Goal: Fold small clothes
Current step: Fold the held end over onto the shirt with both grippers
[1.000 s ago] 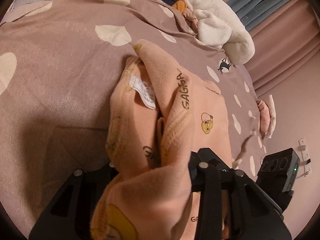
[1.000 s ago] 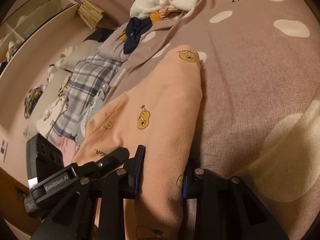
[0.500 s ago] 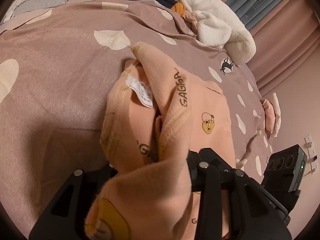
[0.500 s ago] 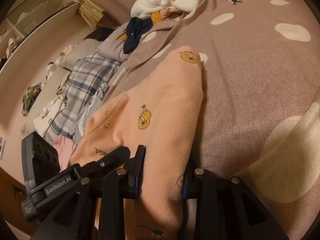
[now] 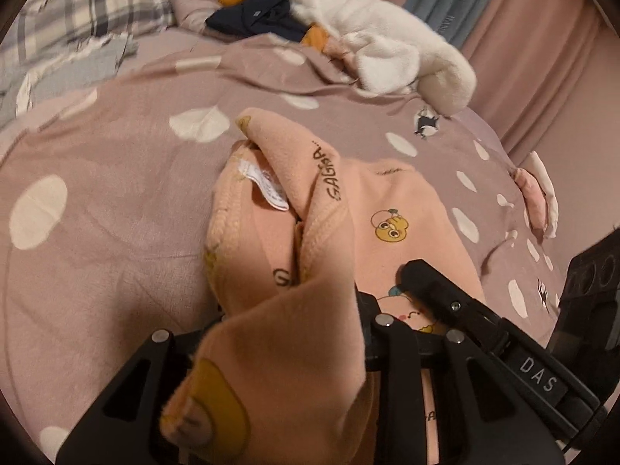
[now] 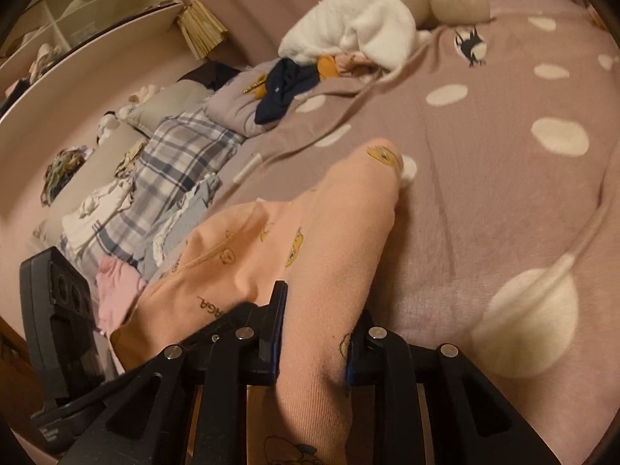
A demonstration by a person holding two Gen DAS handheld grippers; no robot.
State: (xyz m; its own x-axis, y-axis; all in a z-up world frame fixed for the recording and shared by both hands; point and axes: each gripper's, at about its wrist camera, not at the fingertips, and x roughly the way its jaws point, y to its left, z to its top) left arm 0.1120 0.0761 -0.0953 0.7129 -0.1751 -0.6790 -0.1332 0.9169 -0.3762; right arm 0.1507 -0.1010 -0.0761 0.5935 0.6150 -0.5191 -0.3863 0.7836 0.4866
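While both my tongs pinch the peach garment [image 5: 391, 209] at its near end, their jaws closing tighter on the cloth, I judge the fold only begun. My left tongs [image 5: 286, 333] grip a bunched, turned-over edge with the care label [image 5: 269, 190] showing; my right tongs [image 6: 316, 329] clamp a smoother strip of the same fabric. Its far part lies on the dotted bedspread [image 5: 116, 178], crumpled on the left side. Flattening, the remaining folds and the heap of other clothes [image 6: 286, 85] are left.

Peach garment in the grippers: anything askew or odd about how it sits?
Yes. The peach garment is bunched near the left gripper: one edge is turned over, exposing its white label and seam. No damage visible.
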